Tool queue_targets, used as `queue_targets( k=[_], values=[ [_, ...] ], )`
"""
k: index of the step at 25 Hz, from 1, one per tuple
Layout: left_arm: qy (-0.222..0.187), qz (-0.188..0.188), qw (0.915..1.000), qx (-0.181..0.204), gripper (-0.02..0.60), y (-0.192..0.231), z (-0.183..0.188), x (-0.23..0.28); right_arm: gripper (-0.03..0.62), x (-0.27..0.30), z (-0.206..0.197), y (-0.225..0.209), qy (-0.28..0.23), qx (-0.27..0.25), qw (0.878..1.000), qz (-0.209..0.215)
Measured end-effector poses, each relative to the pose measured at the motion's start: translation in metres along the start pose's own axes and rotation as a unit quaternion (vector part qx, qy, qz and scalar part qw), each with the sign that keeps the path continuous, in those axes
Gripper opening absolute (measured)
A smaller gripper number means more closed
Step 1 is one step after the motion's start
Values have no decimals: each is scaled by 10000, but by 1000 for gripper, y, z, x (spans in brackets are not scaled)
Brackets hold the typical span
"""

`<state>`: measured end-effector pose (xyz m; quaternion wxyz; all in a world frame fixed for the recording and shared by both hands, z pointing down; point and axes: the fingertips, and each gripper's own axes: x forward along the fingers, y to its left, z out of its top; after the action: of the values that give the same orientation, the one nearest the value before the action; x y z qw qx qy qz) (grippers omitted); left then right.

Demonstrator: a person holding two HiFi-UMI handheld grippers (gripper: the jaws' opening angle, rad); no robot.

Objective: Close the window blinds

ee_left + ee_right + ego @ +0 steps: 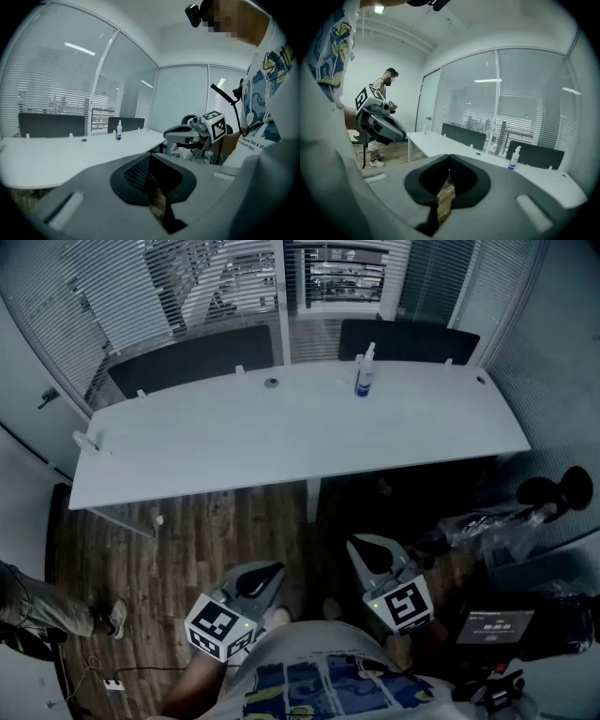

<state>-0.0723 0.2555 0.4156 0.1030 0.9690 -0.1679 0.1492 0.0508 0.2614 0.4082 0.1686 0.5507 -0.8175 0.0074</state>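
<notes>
The window blinds (pixel 216 277) hang behind the glass wall past the far side of the table, their slats tilted so that the room beyond shows through; they also show in the left gripper view (pixel 47 93) and the right gripper view (pixel 468 108). My left gripper (pixel 272 570) is held low over the wooden floor, well short of the table, its jaws together with nothing between them (pixel 150 161). My right gripper (pixel 361 545) hovers beside it, also shut and empty (pixel 449 161). Both point towards the table and slightly down, far from the blinds.
A long white table (pixel 281 427) stands between me and the blinds, with a spray bottle (pixel 364 371) on its far side and dark divider panels (pixel 192 357) behind. A person's leg (pixel 28 615) is at the left. Bags and a small screen (pixel 497 624) lie at the right.
</notes>
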Motion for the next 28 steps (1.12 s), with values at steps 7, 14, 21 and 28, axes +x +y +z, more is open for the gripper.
queue_targets(
  k=[7, 14, 21, 28],
  values=[
    [-15, 50, 10000, -66, 8, 0, -5, -8, 3, -4, -3, 11, 88, -11, 9999, 51],
    [27, 369, 9992, -135, 8, -1, 9, 39, 3, -4, -22, -47, 183, -9, 9998, 98],
    [-10, 809, 9964, -265, 8, 10, 15, 73, 3, 10, -47, -77, 126, 50, 9984, 551],
    [-8, 872, 9958, -274, 8, 24, 19, 66, 3, 25, -38, -86, 141, 27, 9989, 456]
  ],
)
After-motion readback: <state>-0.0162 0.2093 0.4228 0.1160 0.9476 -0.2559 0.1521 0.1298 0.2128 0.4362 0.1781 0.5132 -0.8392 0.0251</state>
